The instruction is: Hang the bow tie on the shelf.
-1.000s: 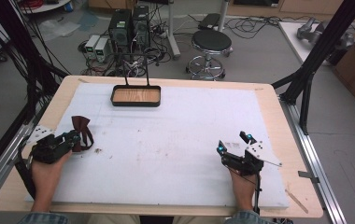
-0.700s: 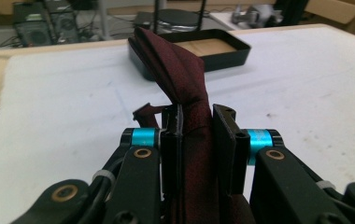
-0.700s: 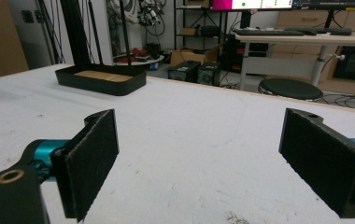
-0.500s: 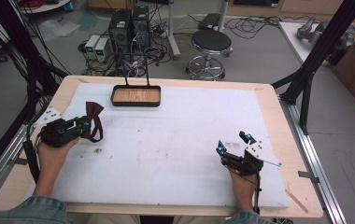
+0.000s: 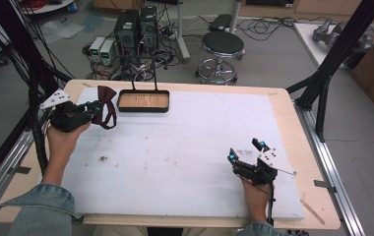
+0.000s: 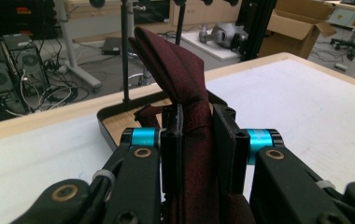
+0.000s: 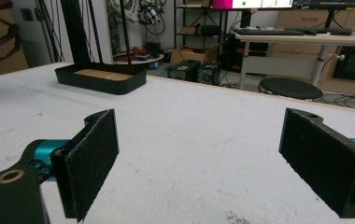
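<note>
At the far left of the white foam table top [image 5: 185,142], the left gripper [image 5: 95,107] is up in the air, squeezing a dark red cloth bow tie [image 5: 107,104] tight between its two black jaws. From the left gripper view, the bow tie [image 6: 185,84] stands up out of the jaws, and more of it hangs down below them. It is held just beside the left end of a shallow black tray with a wooden floor [image 5: 143,109], which sits at the far edge of the table. The tie is not in the tray.

The right gripper [image 5: 246,152] rests low at the near right side, well apart from the tie and the tray. Its jaws are spread wide, with nothing between the fuzzy black pads [image 7: 94,158]. From there the tray [image 7: 100,79] sits far off to the left.
</note>
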`<state>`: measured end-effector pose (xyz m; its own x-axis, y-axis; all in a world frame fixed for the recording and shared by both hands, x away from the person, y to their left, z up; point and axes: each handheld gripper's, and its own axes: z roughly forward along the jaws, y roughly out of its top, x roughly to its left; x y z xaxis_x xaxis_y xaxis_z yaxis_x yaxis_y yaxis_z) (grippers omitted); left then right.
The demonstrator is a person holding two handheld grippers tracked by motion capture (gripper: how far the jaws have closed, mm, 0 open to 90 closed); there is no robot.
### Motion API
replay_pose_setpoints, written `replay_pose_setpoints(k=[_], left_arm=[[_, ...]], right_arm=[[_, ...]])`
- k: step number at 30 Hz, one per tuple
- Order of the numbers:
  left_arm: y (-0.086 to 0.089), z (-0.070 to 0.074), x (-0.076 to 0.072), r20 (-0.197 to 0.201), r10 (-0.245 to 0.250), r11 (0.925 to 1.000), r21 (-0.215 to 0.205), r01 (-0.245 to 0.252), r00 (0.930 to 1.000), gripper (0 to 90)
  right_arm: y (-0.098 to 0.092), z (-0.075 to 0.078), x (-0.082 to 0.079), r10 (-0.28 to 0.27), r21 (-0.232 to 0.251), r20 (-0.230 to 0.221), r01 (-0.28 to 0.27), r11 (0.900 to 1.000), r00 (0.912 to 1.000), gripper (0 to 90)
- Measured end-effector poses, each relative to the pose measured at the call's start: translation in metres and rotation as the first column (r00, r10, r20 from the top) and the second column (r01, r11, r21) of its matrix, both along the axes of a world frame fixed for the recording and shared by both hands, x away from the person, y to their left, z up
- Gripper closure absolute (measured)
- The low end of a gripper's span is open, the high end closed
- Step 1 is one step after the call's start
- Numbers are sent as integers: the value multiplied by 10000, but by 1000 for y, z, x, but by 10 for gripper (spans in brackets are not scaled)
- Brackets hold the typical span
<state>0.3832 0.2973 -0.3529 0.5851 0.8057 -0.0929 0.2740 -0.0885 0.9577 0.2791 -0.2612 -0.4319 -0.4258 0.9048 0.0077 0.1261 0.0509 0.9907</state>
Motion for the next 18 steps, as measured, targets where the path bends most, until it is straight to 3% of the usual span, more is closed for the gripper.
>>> replay_pose_setpoints(k=[11, 18], left_arm=[[-2, 21, 24, 322, -107, 9999, -32, 108, 9994, 735], [-3, 31, 38, 304, -178, 9998, -21, 178, 9994, 735]], right_arm=[[1, 0, 0, 11, -45, -15, -11, 10000, 10000, 110], [1, 0, 0, 19, -47, -8, -19, 10000, 10000, 110]])
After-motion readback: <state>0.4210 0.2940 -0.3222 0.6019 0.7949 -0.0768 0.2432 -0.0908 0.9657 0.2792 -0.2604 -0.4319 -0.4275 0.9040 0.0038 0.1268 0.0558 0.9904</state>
